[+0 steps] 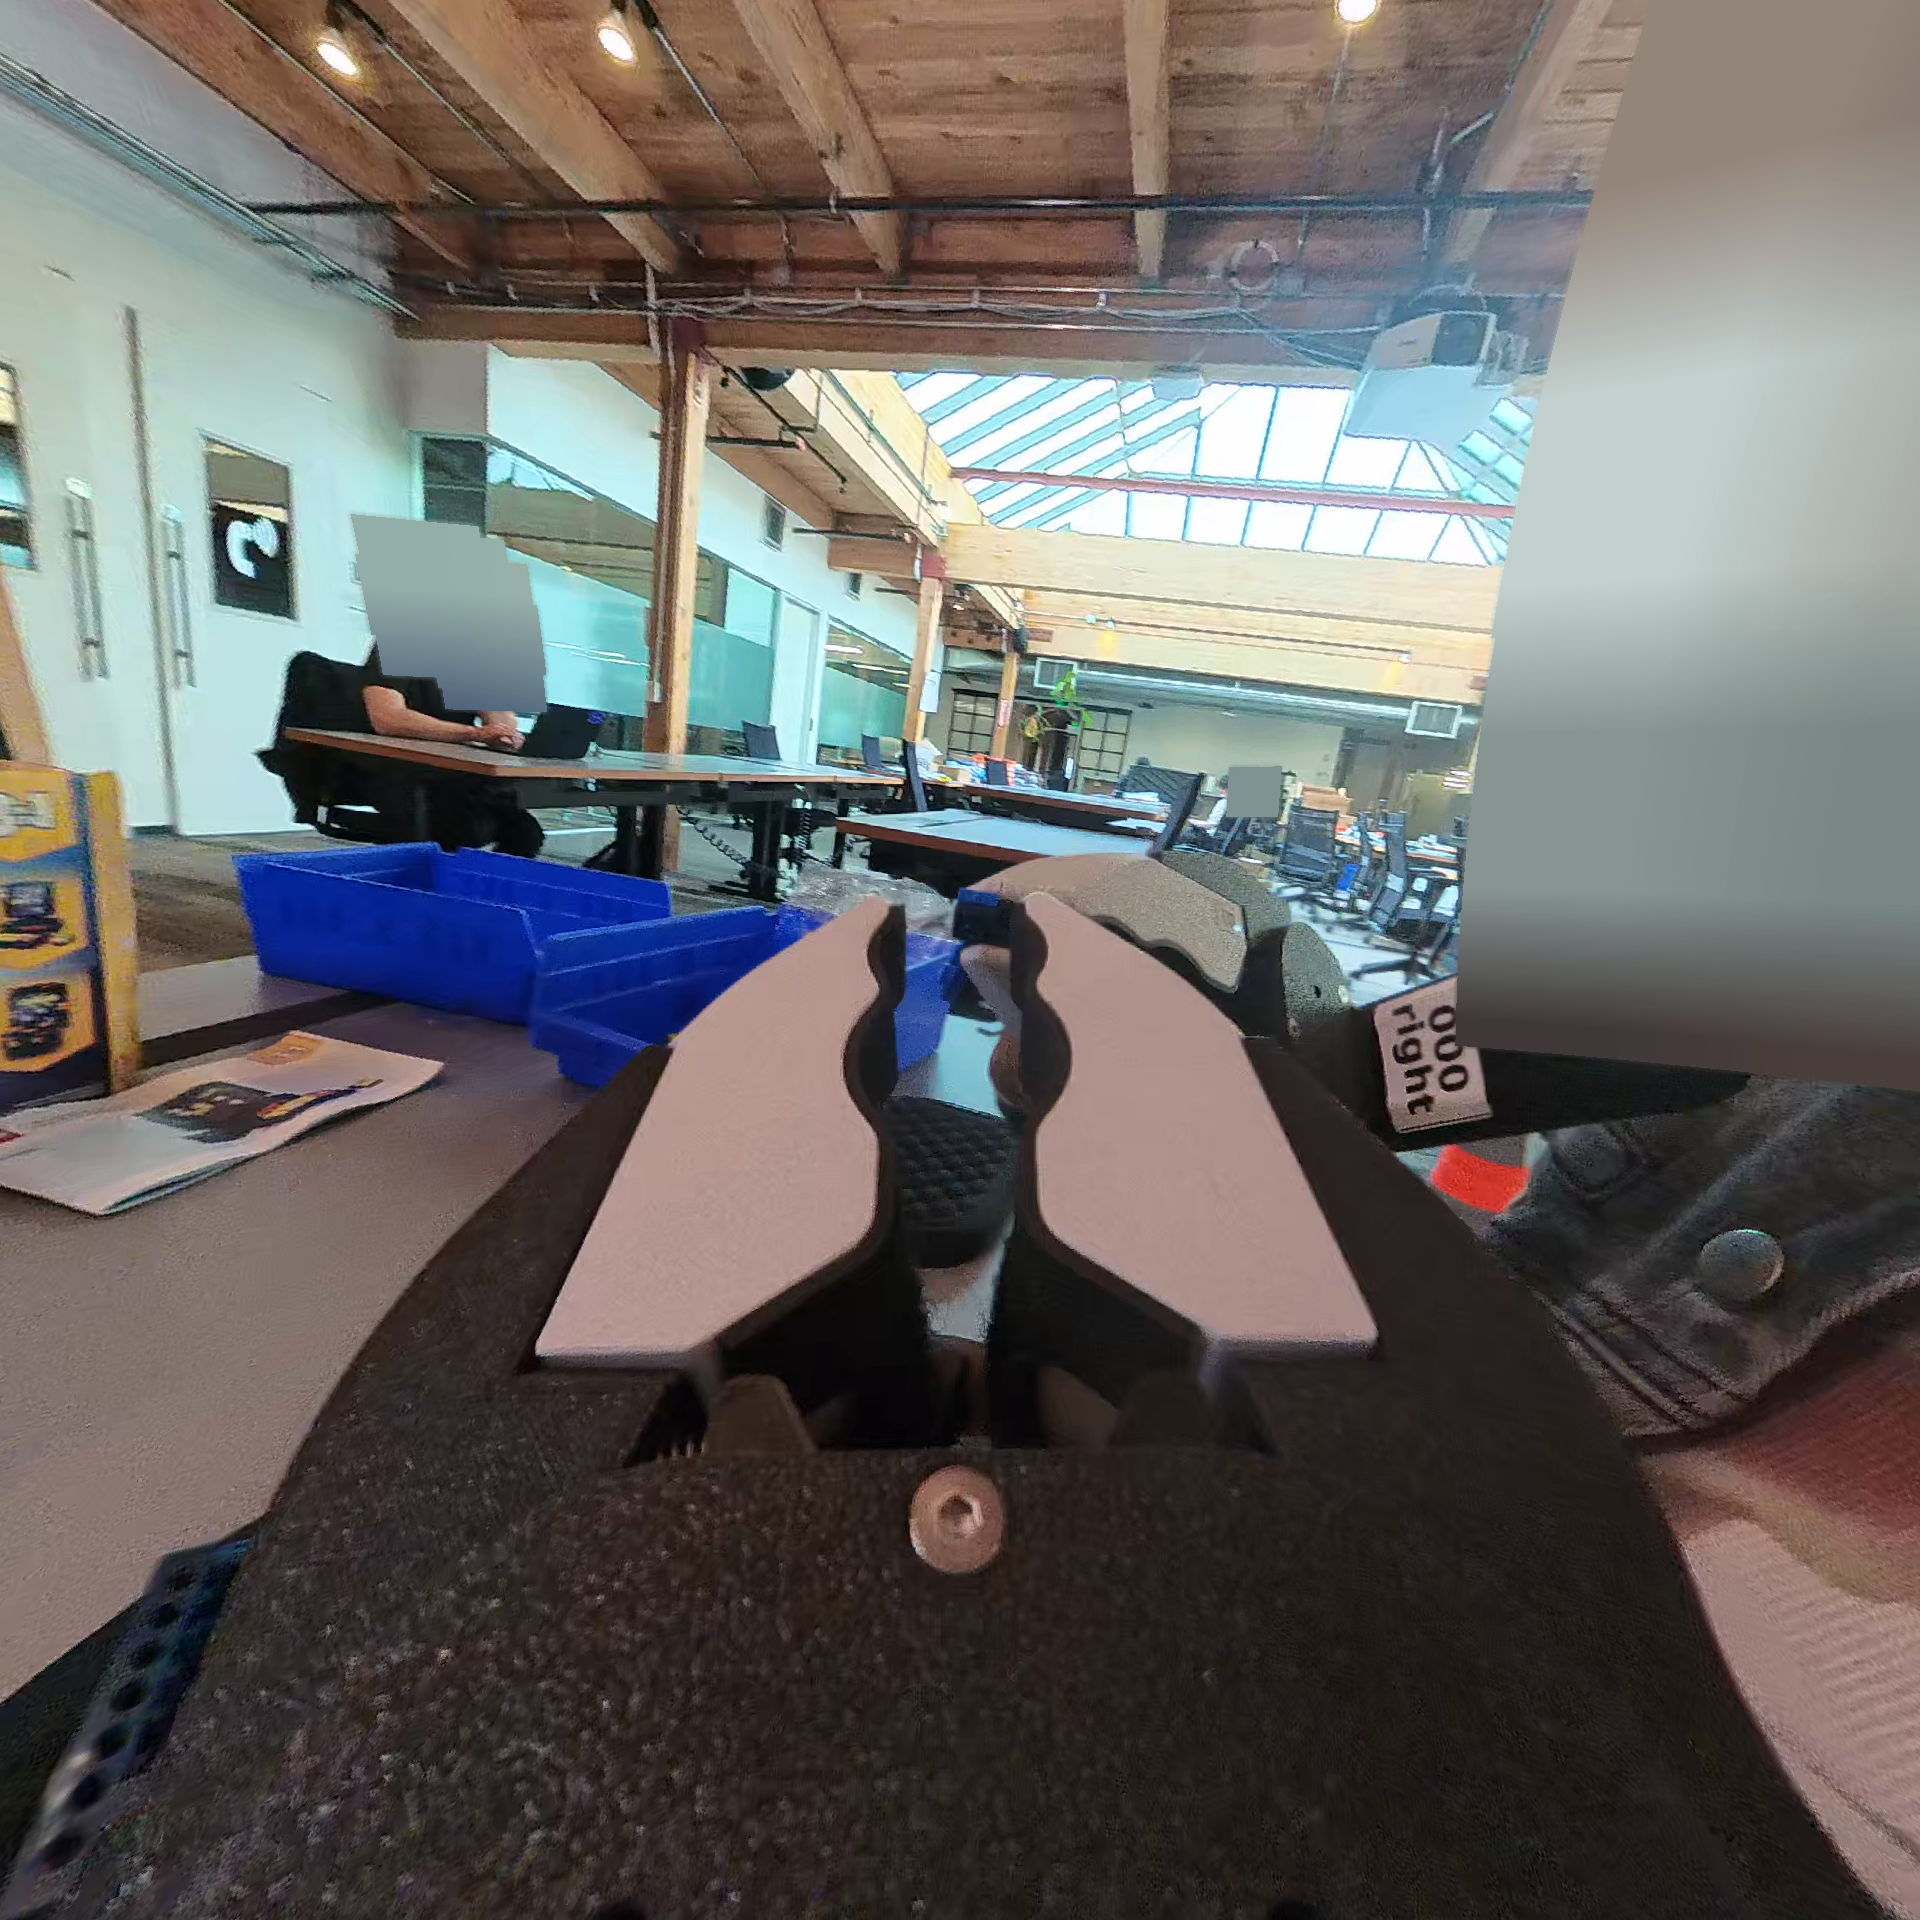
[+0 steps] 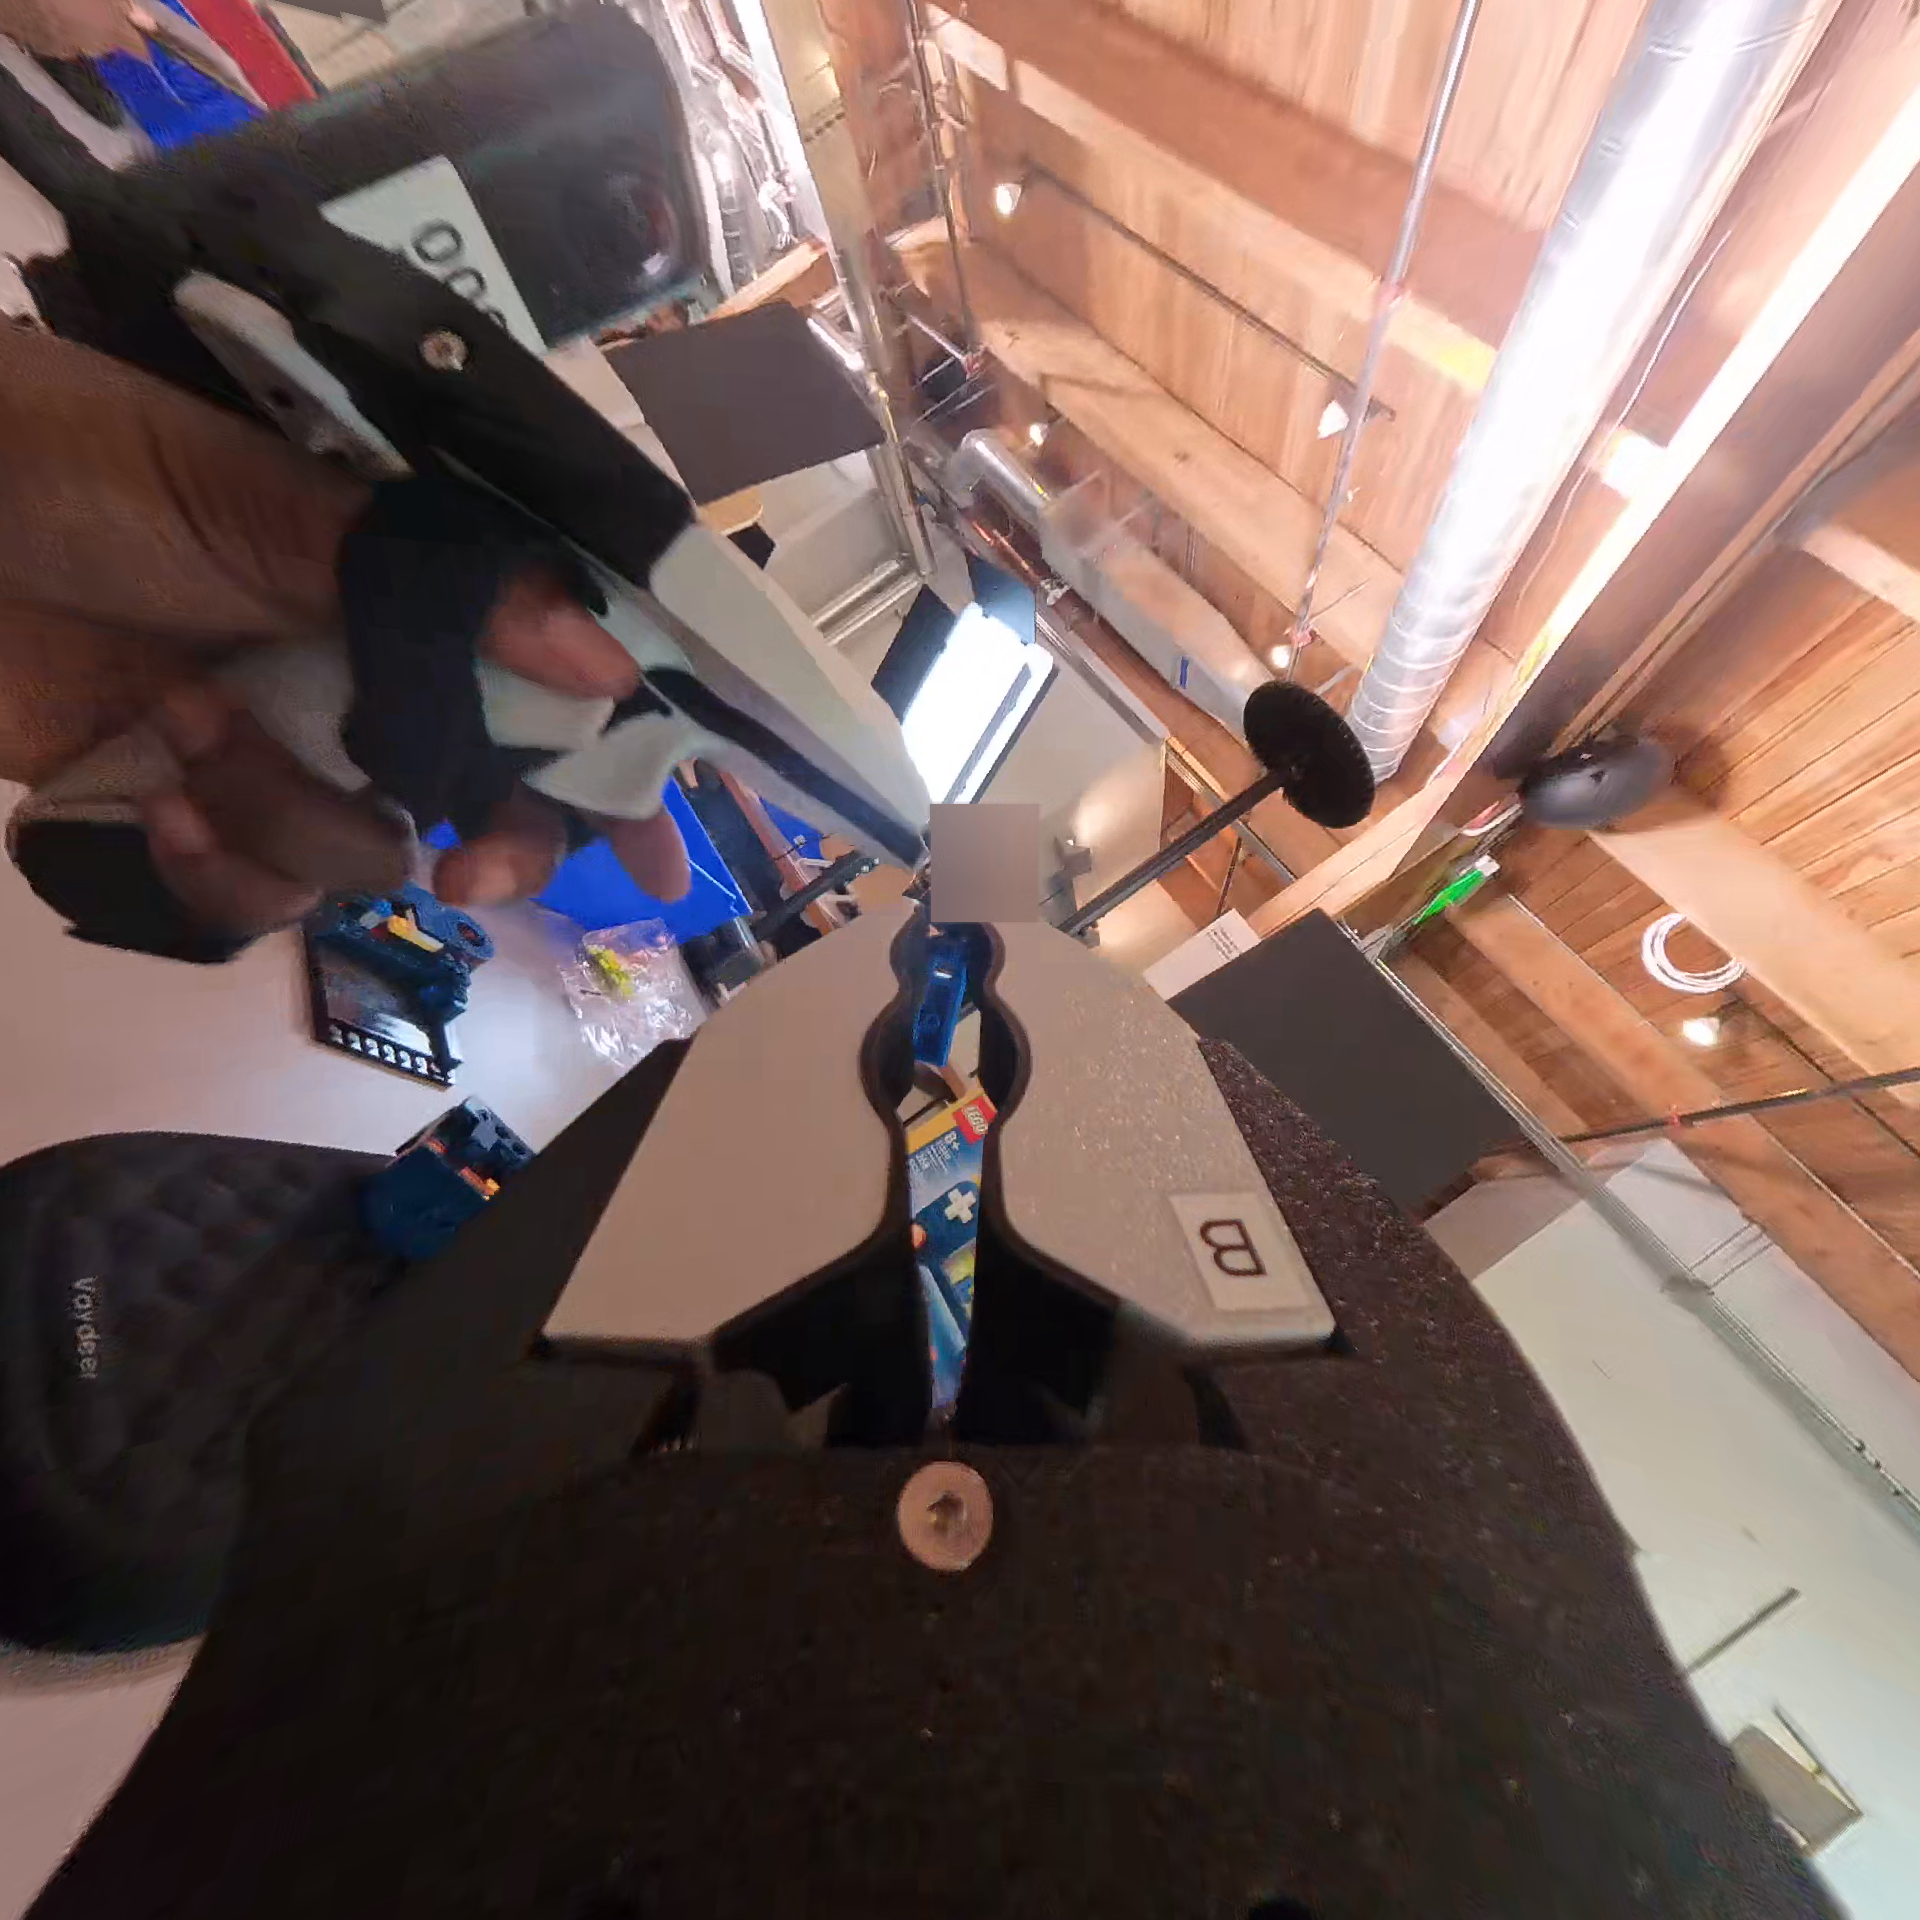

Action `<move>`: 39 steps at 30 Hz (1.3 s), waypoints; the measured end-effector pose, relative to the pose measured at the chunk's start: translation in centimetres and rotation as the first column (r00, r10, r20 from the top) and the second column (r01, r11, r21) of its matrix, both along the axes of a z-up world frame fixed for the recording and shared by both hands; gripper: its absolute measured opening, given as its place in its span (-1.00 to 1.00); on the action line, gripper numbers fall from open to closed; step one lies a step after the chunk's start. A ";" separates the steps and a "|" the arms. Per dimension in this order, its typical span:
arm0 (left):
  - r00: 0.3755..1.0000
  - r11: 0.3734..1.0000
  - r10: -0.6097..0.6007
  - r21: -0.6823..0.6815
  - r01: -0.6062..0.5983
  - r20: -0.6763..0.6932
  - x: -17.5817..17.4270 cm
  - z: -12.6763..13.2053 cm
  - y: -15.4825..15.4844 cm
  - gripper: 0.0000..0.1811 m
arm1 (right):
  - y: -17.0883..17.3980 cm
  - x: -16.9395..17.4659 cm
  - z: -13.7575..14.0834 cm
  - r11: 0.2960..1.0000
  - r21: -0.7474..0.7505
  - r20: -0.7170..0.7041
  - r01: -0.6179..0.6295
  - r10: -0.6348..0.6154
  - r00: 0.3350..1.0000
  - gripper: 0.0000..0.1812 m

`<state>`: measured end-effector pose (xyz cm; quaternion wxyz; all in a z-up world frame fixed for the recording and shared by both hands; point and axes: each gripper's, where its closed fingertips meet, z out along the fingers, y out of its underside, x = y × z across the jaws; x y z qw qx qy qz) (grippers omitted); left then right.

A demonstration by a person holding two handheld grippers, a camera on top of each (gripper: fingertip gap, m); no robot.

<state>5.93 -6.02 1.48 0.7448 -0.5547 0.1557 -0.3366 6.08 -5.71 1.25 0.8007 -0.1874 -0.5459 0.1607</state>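
Observation:
My right gripper (image 2: 943, 925) is shut on a small dark blue brick piece (image 2: 940, 997) and holds it up in the air. In the left wrist view the right gripper (image 1: 1143, 914) reaches in from the right, with the blue piece (image 1: 982, 920) at its tip. My left gripper (image 1: 961, 914) has its jaws a narrow gap apart, and the blue piece sits just at that gap, not clamped. In the right wrist view a gloved hand (image 2: 312, 748) holds the left gripper (image 2: 914, 836), whose tip is just above the blue piece.
On the grey table (image 1: 208, 1299) are two blue bins (image 1: 447, 925), a yellow box (image 1: 62, 935), a booklet (image 1: 218, 1112) and a black pad (image 1: 951, 1174). A part-built blue model (image 2: 395, 966), a blue sub-assembly (image 2: 447, 1174) and a clear bag (image 2: 623, 977) also lie there. The tips of both grippers are at nearly the same place.

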 end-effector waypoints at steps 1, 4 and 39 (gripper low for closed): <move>1.000 0.999 -0.031 -0.009 0.031 0.005 0.5 -0.1 0.1 -0.79 | -0.1 0.1 0.0 1.000 -0.009 -0.006 -0.009 0.009 1.000 -0.93; 0.997 0.997 -0.073 -0.022 0.074 0.028 1.0 -0.4 0.5 -0.83 | -0.3 0.4 -0.2 0.998 -0.028 -0.016 -0.063 0.063 0.998 -0.93; 0.974 0.972 -0.227 0.054 0.227 -0.005 1.4 -0.4 -1.2 -0.92 | -1.7 0.5 -1.3 0.470 -0.696 -0.079 -0.543 0.701 0.709 -0.95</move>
